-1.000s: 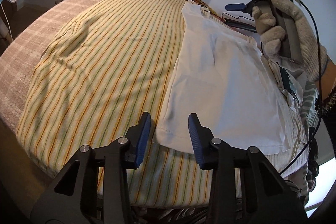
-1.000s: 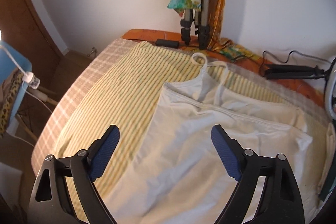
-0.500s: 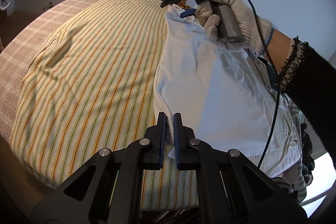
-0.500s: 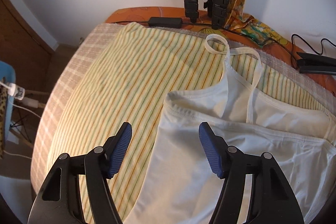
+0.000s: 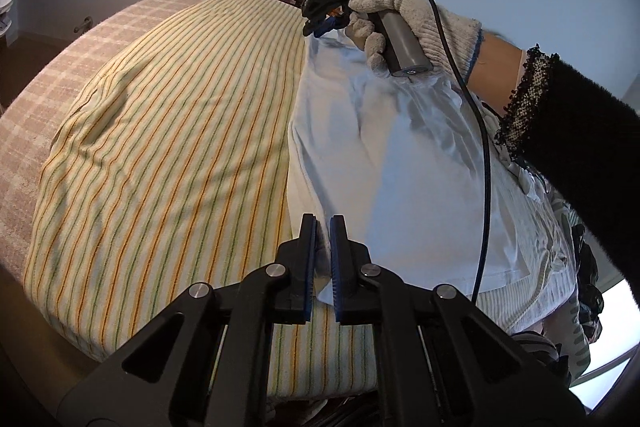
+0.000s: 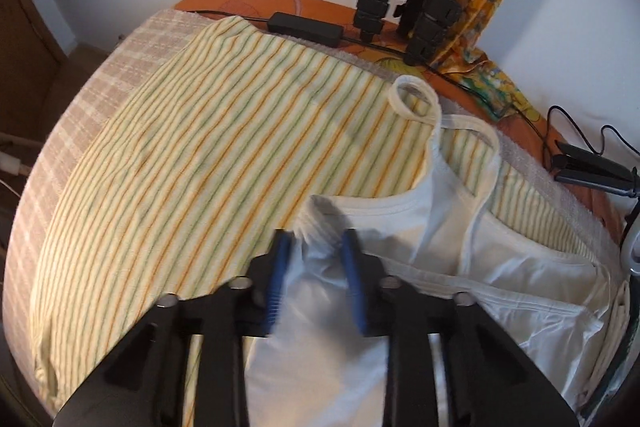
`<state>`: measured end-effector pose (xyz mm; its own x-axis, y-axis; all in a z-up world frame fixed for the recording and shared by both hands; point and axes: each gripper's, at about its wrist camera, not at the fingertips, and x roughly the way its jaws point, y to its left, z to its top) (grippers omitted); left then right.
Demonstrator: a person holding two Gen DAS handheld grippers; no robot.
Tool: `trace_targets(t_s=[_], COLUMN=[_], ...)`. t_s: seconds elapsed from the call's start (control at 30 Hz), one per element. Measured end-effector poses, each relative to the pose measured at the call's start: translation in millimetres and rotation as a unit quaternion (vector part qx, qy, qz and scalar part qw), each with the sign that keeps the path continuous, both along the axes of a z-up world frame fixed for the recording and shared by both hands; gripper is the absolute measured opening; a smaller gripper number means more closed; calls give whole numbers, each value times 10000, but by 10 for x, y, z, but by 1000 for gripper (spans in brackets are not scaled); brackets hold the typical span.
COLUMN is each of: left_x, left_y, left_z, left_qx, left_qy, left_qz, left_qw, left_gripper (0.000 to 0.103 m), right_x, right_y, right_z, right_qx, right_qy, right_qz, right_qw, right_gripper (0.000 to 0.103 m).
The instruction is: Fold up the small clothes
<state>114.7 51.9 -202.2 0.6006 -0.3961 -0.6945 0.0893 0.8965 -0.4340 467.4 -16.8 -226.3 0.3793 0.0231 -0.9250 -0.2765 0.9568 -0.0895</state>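
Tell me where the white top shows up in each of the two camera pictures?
Left wrist: white camisole top fills centre-right, near corner in the left gripper.
Right wrist: it lies lower right, straps upward, edge between the right gripper pads.
Shared landmark: striped sheet.

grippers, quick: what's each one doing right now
Left gripper: shut on the near hem corner of the white top.
Right gripper: jaws just closing, pinching the top's far corner.

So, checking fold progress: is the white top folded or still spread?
Spread: the white top lies flat on the striped cloth, straps extended.
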Motion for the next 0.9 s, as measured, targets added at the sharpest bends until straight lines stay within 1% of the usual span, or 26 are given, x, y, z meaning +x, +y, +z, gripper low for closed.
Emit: trace_targets(t_s=[0.07, 0.13, 0.23, 0.4, 0.5, 0.6, 0.73, 0.9], left_x=[-17, -34, -62, -89, -78, -47, -23, -3], left_y=[-28, -81, -201, -460, -607, -778, -998, -1137], left_z=[32, 71, 136, 252, 330, 363, 344, 232], left_qx=[45, 107, 134, 206, 185, 190, 416, 494], left_qy=[-53, -111, -173, -313, -363, -369, -322, -82], left_qz=[-48, -100, -266, -633, -828, -1047, -1282, -1533], left_qw=[10000, 9998, 9994, 9973, 9957, 9936, 9904, 9869], left_gripper=[5, 5, 5, 5, 5, 5, 5, 5], right_x=[2, -13, -58, -157, -212, -241, -211, -214], right_y=[-101, -174, -278, -508, -672, -923, -1163, -1345], right_z=[42, 81, 169, 409, 555, 650, 561, 327], right_qx=[202, 291, 424, 687, 748, 803, 810, 773], right_qy=[18, -5, -108, -354, -488, -559, -552, -437], right_qz=[-9, 11, 73, 94, 71, -28, -211, -379], right_qw=[9998, 9996, 9990, 9970, 9960, 9952, 9950, 9953], right_gripper=[6, 5, 5, 4, 4, 4, 4, 4])
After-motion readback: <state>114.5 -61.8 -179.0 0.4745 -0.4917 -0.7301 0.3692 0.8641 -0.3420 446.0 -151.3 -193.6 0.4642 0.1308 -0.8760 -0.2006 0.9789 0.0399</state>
